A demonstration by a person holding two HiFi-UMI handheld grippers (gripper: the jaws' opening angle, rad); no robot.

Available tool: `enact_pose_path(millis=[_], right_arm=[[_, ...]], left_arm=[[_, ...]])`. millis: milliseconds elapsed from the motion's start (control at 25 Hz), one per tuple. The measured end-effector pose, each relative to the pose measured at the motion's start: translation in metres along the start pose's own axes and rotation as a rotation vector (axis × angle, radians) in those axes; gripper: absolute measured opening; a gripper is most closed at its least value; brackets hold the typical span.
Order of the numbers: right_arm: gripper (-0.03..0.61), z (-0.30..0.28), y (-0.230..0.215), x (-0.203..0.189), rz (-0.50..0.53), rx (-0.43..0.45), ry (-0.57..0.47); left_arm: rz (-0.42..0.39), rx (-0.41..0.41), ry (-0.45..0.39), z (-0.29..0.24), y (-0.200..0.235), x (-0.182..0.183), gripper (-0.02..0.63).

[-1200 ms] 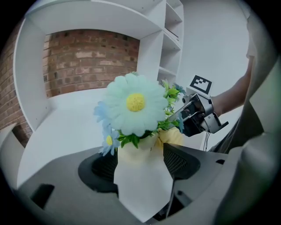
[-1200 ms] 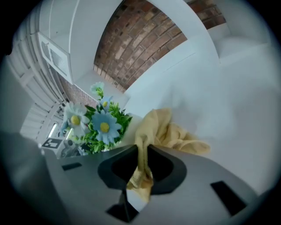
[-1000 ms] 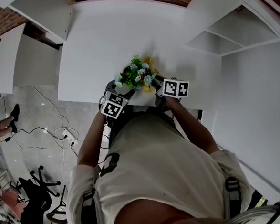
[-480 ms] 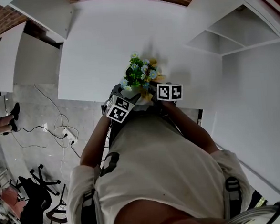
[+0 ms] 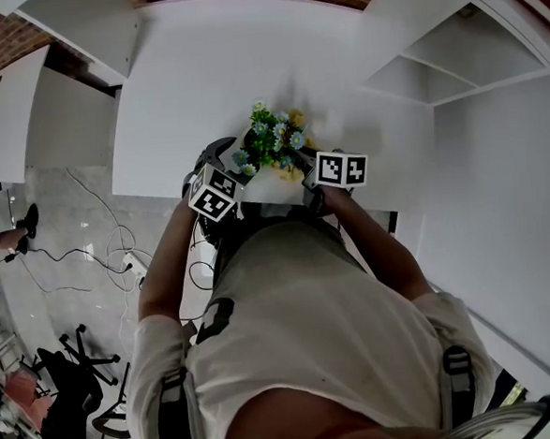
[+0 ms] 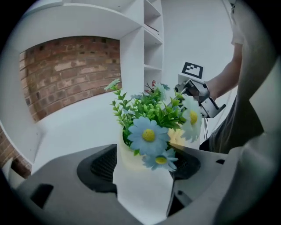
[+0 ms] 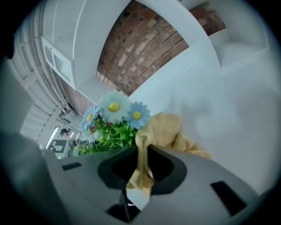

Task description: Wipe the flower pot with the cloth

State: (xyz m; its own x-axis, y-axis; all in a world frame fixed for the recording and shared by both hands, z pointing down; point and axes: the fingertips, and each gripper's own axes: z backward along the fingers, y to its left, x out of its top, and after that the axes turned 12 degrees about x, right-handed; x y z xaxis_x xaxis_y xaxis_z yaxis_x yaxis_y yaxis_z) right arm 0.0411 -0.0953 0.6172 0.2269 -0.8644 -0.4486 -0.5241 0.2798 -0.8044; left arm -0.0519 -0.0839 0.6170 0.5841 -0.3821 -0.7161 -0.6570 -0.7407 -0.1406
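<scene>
- Gripping the flower pot (image 6: 142, 189), the left gripper (image 6: 145, 166) has its fingers (image 6: 100, 165) pressed on the pot's two sides, and the pot fills the gap between them.
- The right gripper (image 7: 140, 167) has its fingers (image 7: 173, 169) clenched on the yellow cloth (image 7: 164, 129). A strip is pinched between them and the rest bunches just past the fingertips.
- Compared with a second ago, the left gripper's marker cube (image 5: 215, 192) lies farther from the person's body and more to the left in the head view, with its faces tilted differently.
- Half a second ago that cube lay closer to the right gripper's marker cube (image 5: 342, 169); now the two are farther apart.
- The flowers (image 6: 148, 134) have shifted a little farther onto the white surface (image 5: 200, 88) along with the left fingers.
- The right cube is almost where it was a second ago, though half a second ago it was nearer the body.
- The pot's long axis runs base to rim, close to upright between the left fingers. The base is below the fingers and the rim and flowers rise above and beyond the fingertips.
- The pot is at the near edge of the surface; I cannot tell whether it rests there or is lifted.
- Seen from the right fingers, the flowers stand just left of the bunched cloth, close against it.
</scene>
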Motion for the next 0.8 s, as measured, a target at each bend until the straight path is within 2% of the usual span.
enact_pose_path(millis=[120, 360, 600, 800], right_arm=[[0.067, 0.0, -0.001, 0.009, -0.004, 0.003, -0.027], [0.067, -0.004, -0.004, 0.001, -0.024, 0.002, -0.029], [0.069, -0.012, 0.001, -0.035, -0.045, 0.012, 0.036], [0.068, -0.008, 0.002, -0.038, -0.056, 0.016, 0.047]], left_arm=[[-0.044, -0.006, 0.006, -0.011, -0.006, 0.002, 0.333], [0.052, 0.053, -0.021, -0.014, -0.01, 0.005, 0.333], [0.065, 0.044, -0.018, -0.007, -0.018, 0.0, 0.333], [0.074, 0.033, -0.015, -0.001, -0.025, 0.002, 0.333]])
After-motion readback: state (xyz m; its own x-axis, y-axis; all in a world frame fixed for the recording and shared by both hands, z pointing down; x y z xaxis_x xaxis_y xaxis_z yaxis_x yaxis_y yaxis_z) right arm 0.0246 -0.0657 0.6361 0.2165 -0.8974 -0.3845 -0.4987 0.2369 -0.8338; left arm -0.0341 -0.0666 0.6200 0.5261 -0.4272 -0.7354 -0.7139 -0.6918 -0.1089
